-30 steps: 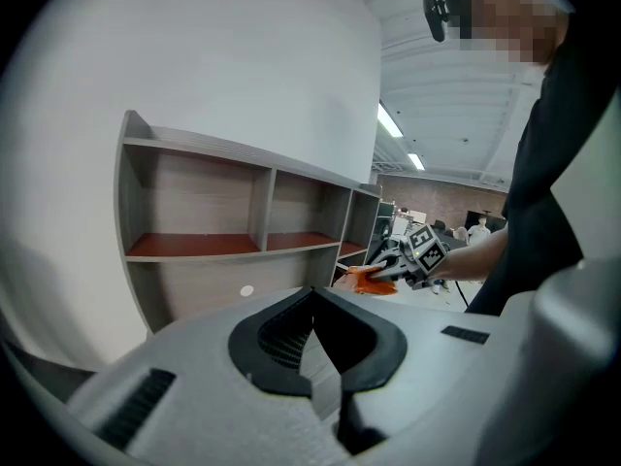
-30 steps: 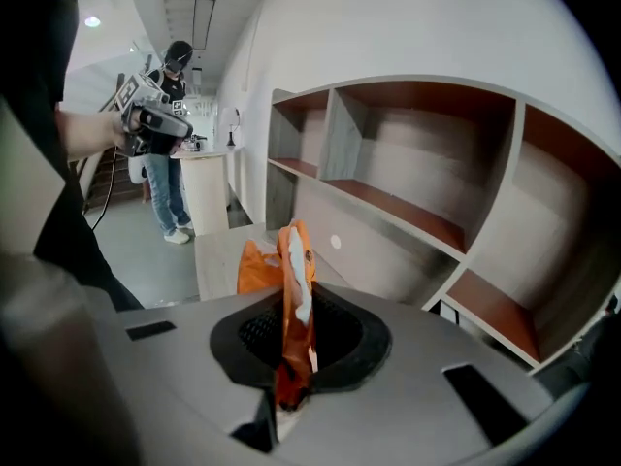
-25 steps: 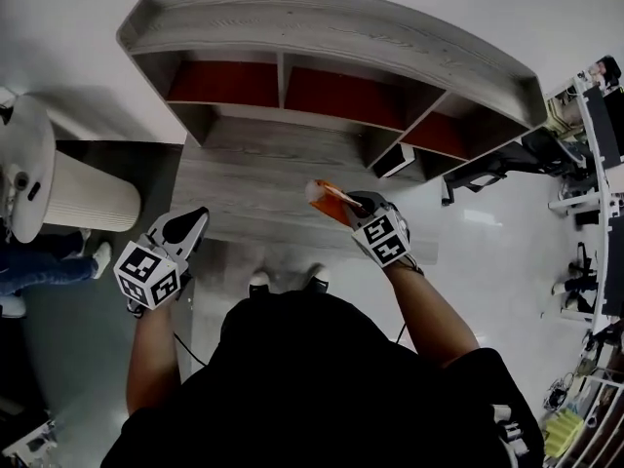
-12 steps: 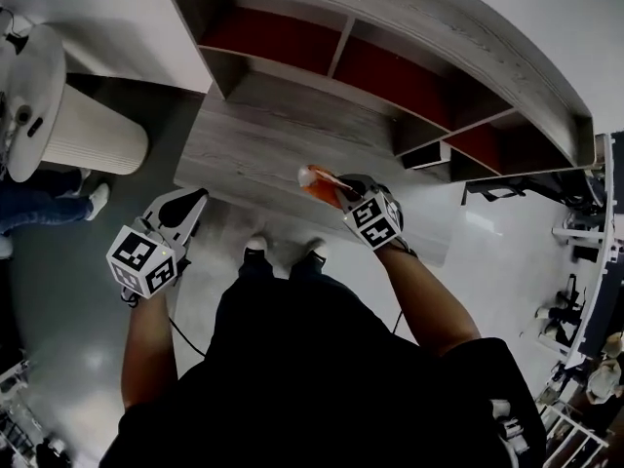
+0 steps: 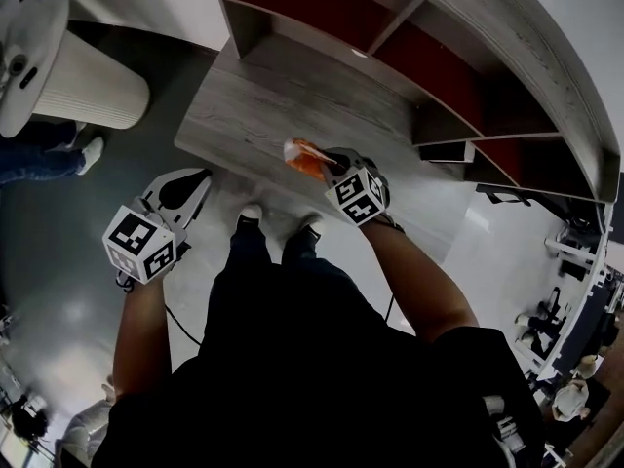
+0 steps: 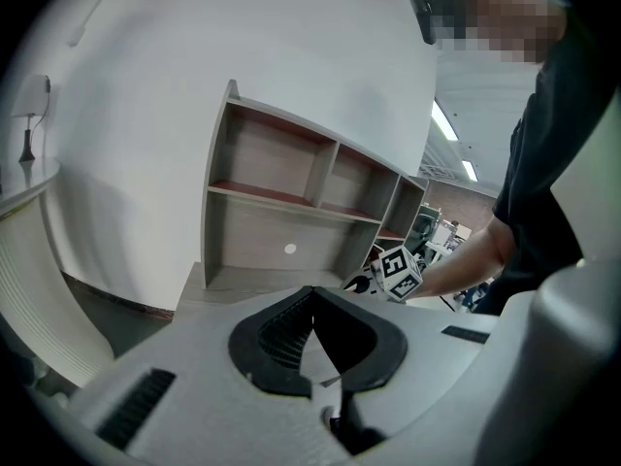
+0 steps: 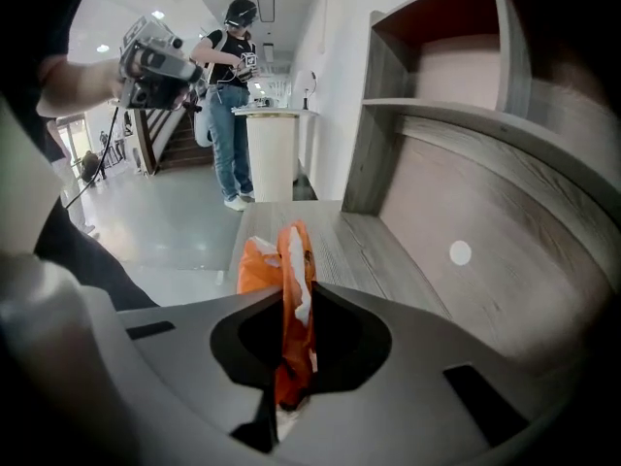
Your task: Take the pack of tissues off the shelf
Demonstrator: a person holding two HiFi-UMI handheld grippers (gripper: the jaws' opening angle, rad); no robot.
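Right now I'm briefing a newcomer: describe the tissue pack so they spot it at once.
Find the grey wooden shelf unit with red-lined compartments, then its low ledge in front. Over the ledge's near edge the right gripper pinches the pack of tissues: crumpled, orange and white, the only bright thing there.

Tissue pack (image 7: pixel 290 252) base hidden btwn right tongs (image 7: pixel 294 287), shelf (image 5: pixel 468 8) cut off at top

Looks like an open lab or test hall, not a home. Shown by the glossy grey floor (image 5: pixel 58 291), bare white walls (image 6: pixel 146 85), long ceiling strip lights (image 6: pixel 444 121), a lone curved grey wood-grain shelf unit with red back panels (image 5: pixel 507 57), a white ribbed round counter (image 5: pixel 93 91), a staircase (image 7: pixel 165 139), and cluttered stands and gear (image 5: pixel 570 252) along one edge.
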